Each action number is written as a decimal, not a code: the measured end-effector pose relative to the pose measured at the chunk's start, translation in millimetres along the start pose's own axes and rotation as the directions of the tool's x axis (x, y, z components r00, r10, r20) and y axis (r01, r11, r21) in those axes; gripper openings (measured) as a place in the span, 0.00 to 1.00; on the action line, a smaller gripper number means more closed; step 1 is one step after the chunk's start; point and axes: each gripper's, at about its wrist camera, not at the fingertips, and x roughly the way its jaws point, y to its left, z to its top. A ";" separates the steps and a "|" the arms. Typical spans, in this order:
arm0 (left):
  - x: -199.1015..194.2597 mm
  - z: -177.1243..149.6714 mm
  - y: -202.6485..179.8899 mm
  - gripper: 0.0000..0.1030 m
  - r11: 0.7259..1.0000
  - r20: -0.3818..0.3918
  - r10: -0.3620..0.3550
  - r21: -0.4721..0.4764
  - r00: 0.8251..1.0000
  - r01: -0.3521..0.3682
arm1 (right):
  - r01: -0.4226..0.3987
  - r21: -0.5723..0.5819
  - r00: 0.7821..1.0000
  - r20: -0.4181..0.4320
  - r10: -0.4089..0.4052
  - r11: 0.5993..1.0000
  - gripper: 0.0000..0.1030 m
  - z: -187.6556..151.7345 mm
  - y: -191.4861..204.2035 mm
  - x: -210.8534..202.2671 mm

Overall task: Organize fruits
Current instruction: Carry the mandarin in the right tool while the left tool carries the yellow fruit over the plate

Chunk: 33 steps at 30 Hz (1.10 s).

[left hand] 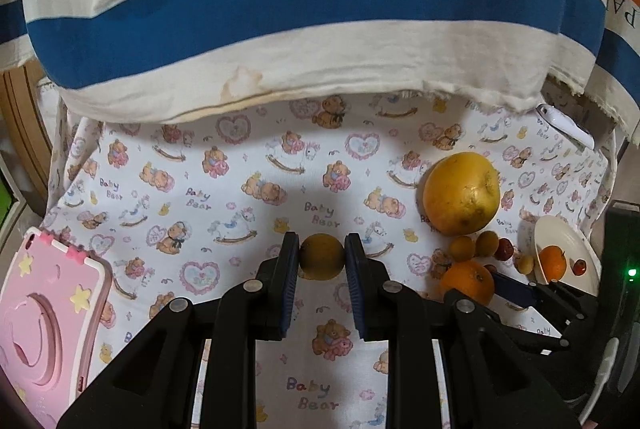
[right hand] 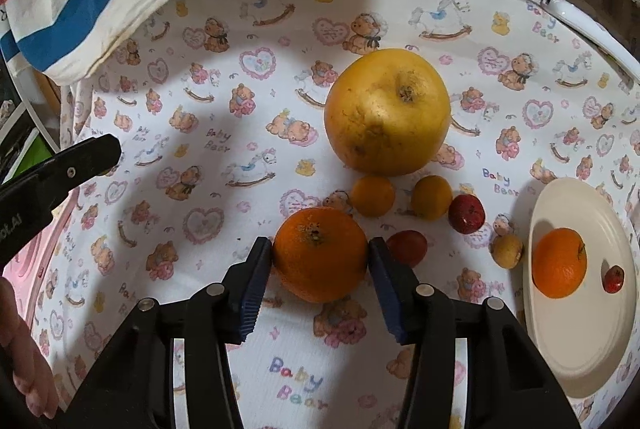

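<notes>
Bear-print cloth [right hand: 224,309]: orange [right hand: 320,253] sits between right gripper [right hand: 320,259] pads.

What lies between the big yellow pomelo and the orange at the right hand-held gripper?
One small yellow-orange fruit, touching the pomelo, just off the orange; clearest in the right wrist view.

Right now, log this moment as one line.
left gripper: shut on small yellow fruit | right gripper: around orange | plate: tangerine, red fruit
</notes>
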 end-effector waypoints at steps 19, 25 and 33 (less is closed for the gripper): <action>-49.5 -8.5 -57.7 0.22 0.983 0.097 -0.055 0.177 0.994 0.037 | -0.058 0.070 0.985 0.169 0.045 0.996 0.50 -24.8 -51.6 -92.6; -76.0 -20.9 -100.2 0.22 0.960 0.207 -0.076 0.280 0.975 0.016 | -0.031 0.088 0.971 0.241 0.009 0.996 0.50 -33.1 -80.6 -132.3; -74.6 -23.7 -146.3 0.22 0.942 0.197 -0.153 0.325 0.968 0.083 | 0.016 0.134 0.944 0.323 -0.059 0.991 0.50 -43.2 -125.3 -174.0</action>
